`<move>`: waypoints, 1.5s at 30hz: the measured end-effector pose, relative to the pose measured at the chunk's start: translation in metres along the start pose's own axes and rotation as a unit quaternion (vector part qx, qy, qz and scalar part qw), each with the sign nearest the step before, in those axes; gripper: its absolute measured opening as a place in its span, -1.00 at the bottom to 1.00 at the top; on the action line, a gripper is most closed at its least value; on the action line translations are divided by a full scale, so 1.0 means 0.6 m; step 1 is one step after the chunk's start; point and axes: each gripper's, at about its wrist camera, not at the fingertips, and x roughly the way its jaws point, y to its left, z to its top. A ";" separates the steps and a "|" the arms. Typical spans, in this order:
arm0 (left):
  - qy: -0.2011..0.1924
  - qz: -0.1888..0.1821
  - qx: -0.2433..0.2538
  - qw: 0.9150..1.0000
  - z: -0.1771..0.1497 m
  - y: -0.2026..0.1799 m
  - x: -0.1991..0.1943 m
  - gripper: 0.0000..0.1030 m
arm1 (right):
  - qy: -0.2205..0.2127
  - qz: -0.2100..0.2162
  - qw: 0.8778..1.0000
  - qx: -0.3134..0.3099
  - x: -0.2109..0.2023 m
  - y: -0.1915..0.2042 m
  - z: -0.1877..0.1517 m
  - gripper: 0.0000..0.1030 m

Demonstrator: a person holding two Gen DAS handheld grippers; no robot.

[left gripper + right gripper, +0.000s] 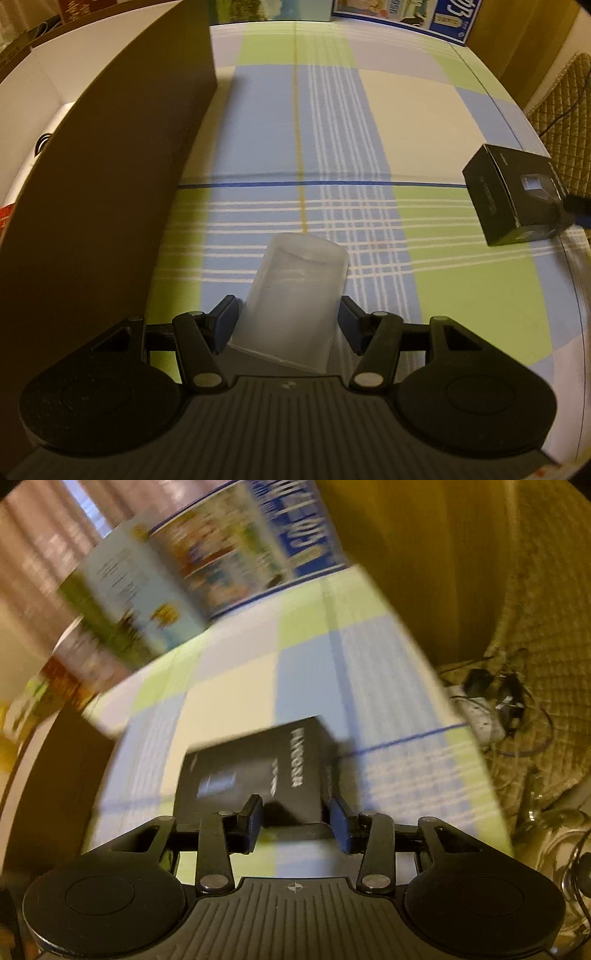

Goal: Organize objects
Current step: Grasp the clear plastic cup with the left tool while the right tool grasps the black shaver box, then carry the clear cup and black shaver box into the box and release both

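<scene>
Checked cloth in blue, green and cream covers the table (pixel 369 122), and in the left wrist view a tall brown cardboard panel (pixel 122 166) stands along its left edge. Here the left gripper (pixel 288 317) is clamped on a frosted plastic cup (pixel 295 299), the blue pads pressing its sides near the rim, the cup tilted with its closed base away from the camera. A black box (pixel 517 195) sits near the right edge, well apart from the cup, with a dark gripper tip touching its right side.

From the right wrist (a blurred view) the right gripper (pixel 297 821) has the same black box (pixel 258 771) between its fingers; the pads sit against the box's near end, gripping it as far as the blur allows. A colourful printed carton (pixel 192 565) stands at the table's far edge, and a white power strip (pixel 480 716) with cables lies beyond the right edge.
</scene>
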 end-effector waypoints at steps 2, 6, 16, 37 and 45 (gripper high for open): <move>0.000 0.002 -0.003 1.000 0.000 0.002 -0.001 0.07 | 0.018 0.025 0.999 -0.031 -0.001 0.020 -0.014 -0.25; 0.003 0.007 -0.010 1.000 0.005 0.002 -0.001 0.07 | 0.003 0.010 0.997 -0.080 -0.007 0.035 -0.001 -0.25; 0.002 0.015 -0.017 1.000 0.009 0.005 0.000 0.07 | -0.013 0.040 0.999 -0.015 0.053 -0.009 0.074 0.10; 0.009 0.019 -0.020 1.000 0.016 0.002 0.001 0.06 | 0.052 -0.039 0.964 -0.259 0.120 0.210 -0.031 0.79; 0.007 0.023 -0.020 1.000 0.023 -0.002 0.007 0.05 | 0.065 -0.072 0.947 -0.305 0.140 0.218 -0.041 0.55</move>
